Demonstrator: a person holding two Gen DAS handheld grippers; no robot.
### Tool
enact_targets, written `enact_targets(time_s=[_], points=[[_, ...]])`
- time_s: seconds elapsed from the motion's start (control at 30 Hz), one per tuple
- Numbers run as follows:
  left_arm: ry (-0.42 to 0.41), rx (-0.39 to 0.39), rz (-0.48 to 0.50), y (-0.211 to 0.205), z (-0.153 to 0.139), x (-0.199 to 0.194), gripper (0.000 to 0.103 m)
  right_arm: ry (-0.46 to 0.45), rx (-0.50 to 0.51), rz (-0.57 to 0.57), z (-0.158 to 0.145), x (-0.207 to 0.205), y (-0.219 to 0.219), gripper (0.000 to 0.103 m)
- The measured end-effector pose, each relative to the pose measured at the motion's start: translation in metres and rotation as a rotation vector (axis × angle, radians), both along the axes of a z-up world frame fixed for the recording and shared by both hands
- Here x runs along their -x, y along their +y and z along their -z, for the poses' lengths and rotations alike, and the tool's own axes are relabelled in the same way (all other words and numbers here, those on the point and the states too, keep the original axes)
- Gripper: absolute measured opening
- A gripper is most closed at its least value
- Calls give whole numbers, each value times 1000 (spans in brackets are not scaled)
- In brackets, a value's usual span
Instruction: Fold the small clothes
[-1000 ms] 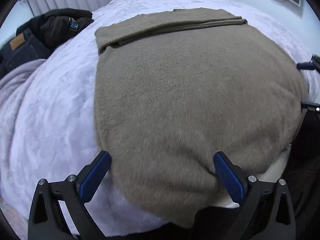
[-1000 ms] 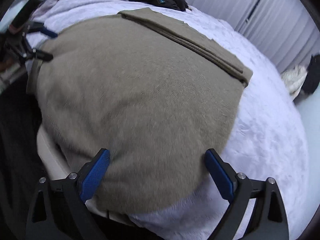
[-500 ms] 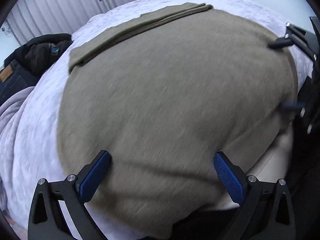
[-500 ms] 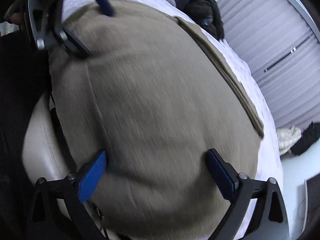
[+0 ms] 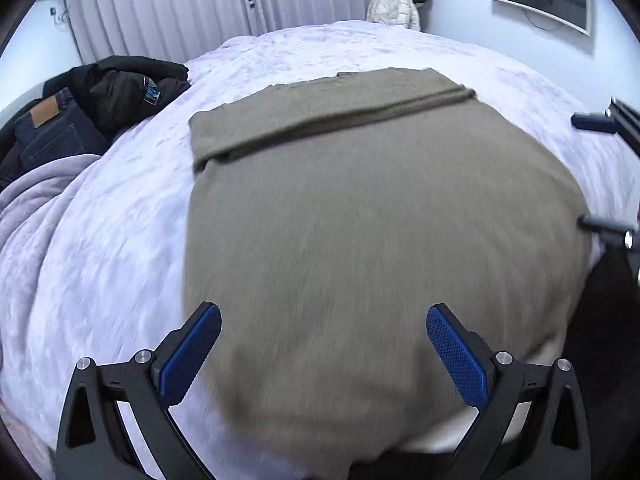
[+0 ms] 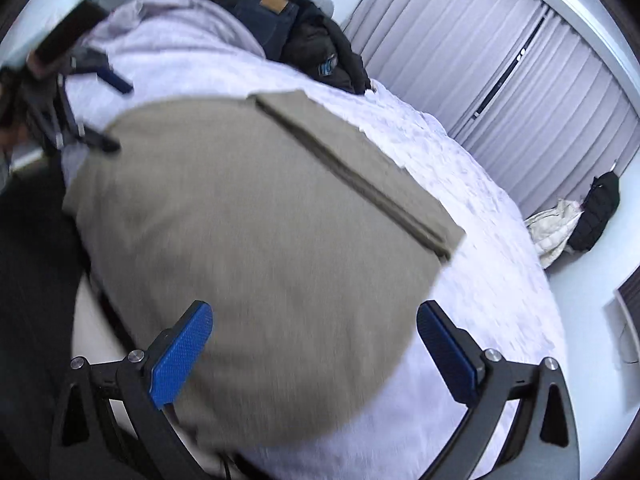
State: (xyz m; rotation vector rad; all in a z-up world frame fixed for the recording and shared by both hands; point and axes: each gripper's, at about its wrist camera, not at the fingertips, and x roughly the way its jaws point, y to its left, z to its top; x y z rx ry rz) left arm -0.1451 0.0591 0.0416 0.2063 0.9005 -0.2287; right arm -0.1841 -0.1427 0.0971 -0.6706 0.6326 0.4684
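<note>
An olive-brown knit garment (image 5: pixel 360 220) lies flat on the white bedspread (image 5: pixel 100 240), a folded strip along its far edge. In the left wrist view my left gripper (image 5: pixel 324 340) hovers open above the garment's near left part, nothing between its blue pads. The right gripper's fingertips (image 5: pixel 592 122) show at the right edge there. From the right wrist camera, the same garment (image 6: pixel 260 220) fills the middle; my right gripper (image 6: pixel 314 338) stands wide open over its near edge, holding nothing. The left gripper (image 6: pixel 104 112) shows at the upper left, also open.
Dark jeans and a black jacket (image 5: pixel 100 104) are piled at the bed's far left, beside a lilac blanket (image 5: pixel 36 208). Curtains (image 5: pixel 172 4) hang behind the bed. A cream coat (image 6: pixel 556 228) and black bag (image 6: pixel 598 208) sit by the wall. The pale bed frame (image 6: pixel 92 320) shows at the near edge.
Both grippers have lifted and pulled back from the garment, so more of the bed and room shows. The garment lies as before. Both stay open.
</note>
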Motion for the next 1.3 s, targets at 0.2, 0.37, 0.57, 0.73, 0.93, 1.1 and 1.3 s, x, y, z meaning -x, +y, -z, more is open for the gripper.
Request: enact_targets(time_s=[0.2,0.37,0.57,0.73,0.93,1.1,1.3], points=[[159,95,-196,-6,26,-76,103,212,-98,251,26,-110,37,102],[75,76,-197,-5,34,-28,103,313,-300,361,52,-100,7,102],[20,28,-166,3,48,27,103,212,-213,297,65,-27,-14,102],[76,-38,-139,4,42,45,103,109,83,194,94,13,3,102],[-96,-59,-7,-40,-4,37,103,-22,86,12,57,46,36,102],[17,-66,11,-52,30,-3,103,-16,141,-106,70,16,81,102],[-4,-26,41,-10,45,28,103,108,81,-56,93,0,27,102]])
